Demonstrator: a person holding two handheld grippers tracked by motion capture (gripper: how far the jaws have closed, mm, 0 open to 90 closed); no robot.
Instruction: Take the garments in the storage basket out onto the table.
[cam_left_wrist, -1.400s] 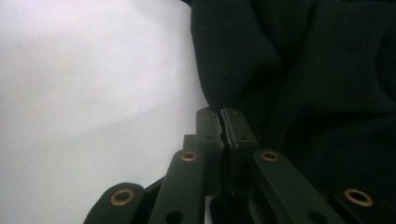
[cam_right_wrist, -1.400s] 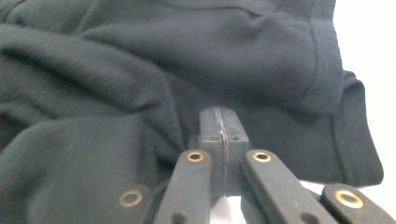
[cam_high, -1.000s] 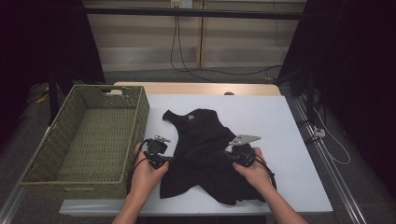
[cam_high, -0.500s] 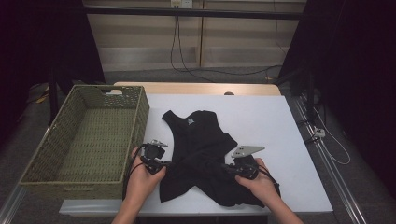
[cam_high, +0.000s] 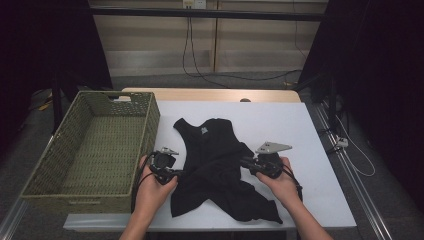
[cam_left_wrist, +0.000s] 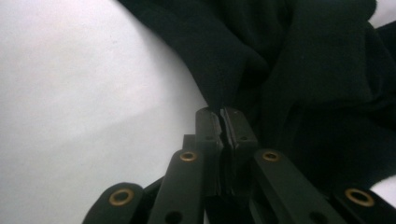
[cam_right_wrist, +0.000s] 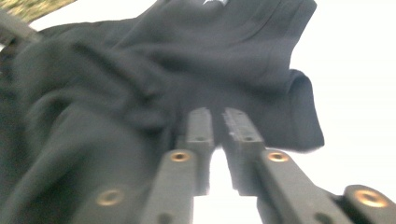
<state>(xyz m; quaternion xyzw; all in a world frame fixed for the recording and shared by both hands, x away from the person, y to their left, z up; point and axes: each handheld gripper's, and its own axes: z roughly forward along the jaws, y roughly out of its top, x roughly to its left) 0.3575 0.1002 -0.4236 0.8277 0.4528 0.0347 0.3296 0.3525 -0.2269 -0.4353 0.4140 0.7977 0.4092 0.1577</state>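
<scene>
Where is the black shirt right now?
In the high view the black shirt lies rumpled on the white table, just right of the basket, between the left gripper and the right gripper.

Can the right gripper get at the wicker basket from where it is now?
Probably not directly. The right gripper sits at the black garment's right side, while the basket stands past the garment and the left gripper, which is shut on the cloth. It would have to cross over both.

Left of the left gripper (cam_high: 176, 172) a woven green basket (cam_high: 95, 145) blocks; right of the right gripper (cam_high: 244, 162) the white table (cam_high: 300, 130) is free.
</scene>
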